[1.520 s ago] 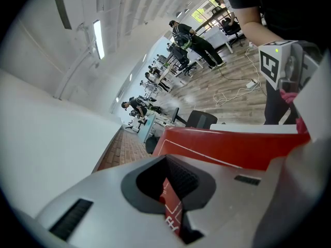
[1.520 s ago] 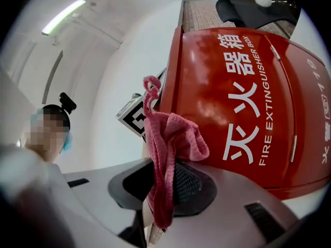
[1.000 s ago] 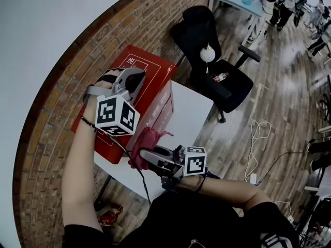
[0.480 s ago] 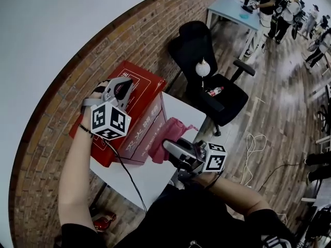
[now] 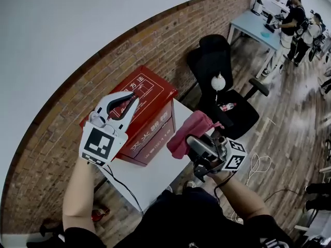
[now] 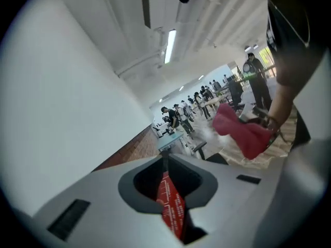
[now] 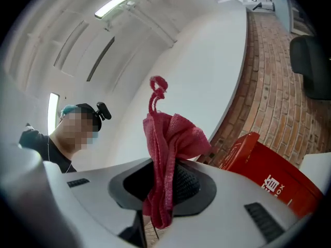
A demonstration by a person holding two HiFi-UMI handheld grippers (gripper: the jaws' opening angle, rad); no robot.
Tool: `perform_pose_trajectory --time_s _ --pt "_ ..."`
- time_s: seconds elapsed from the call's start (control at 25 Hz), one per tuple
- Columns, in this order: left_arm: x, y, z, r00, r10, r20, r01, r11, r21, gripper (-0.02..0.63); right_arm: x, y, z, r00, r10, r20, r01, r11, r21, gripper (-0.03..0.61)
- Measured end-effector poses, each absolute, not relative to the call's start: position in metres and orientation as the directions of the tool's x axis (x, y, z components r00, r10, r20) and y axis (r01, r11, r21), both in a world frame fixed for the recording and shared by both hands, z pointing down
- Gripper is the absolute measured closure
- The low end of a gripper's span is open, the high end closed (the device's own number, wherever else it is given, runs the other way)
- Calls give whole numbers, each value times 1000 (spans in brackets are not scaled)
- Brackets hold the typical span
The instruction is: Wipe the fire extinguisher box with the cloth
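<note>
- Step in hand: judged as a pause between wipes. The cloth (image 5: 189, 130) is held up in the air, beside the right end of the fire extinguisher box (image 5: 152, 130) and not touching it.
- Right gripper (image 5: 194, 142): jaws clenched on the bunched red cloth. Most of the fabric sticks up past the tips and a short end hangs below.
- Left gripper (image 5: 129, 99): raised over the box lid. Its jaws have just been opening and are parted by a narrow gap. Nothing is gripped; only the red lid is seen through the gap, further off.
- Task's thing: the box rests on the white table (image 5: 155, 172) against the brick wall, with the lid up and the printed front toward the person.
- Next move, as judged: the cloth has to be brought back down and pressed flat on a box face before dragging. The box could be steadied with the left gripper so it is not pushed along the table.
- Containers: the box is closed, so its contents cannot be seen.
</note>
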State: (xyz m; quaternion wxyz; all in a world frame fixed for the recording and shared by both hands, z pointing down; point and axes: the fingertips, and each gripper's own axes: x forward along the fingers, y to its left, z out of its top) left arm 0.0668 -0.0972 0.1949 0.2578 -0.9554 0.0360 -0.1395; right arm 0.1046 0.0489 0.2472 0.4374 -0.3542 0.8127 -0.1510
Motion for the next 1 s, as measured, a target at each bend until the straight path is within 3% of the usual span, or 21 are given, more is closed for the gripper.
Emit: perform_pose_trajectory --time_s 0.32,0.56,1.0 --pt "20 -33 194 977 -5 213 28 -988 -152 480 91 39 221 -486 -608 -628 -387 794 -469 478" --pt "2 -4 209 982 19 189 16 -1000 15 411 62 22 212 -612 -532 -585 -325 844 -427 478" --pt "-28 13 229 988 136 73 93 -902 421 362 -8 25 226 -892 -251 -377 -119 933 -340 478"
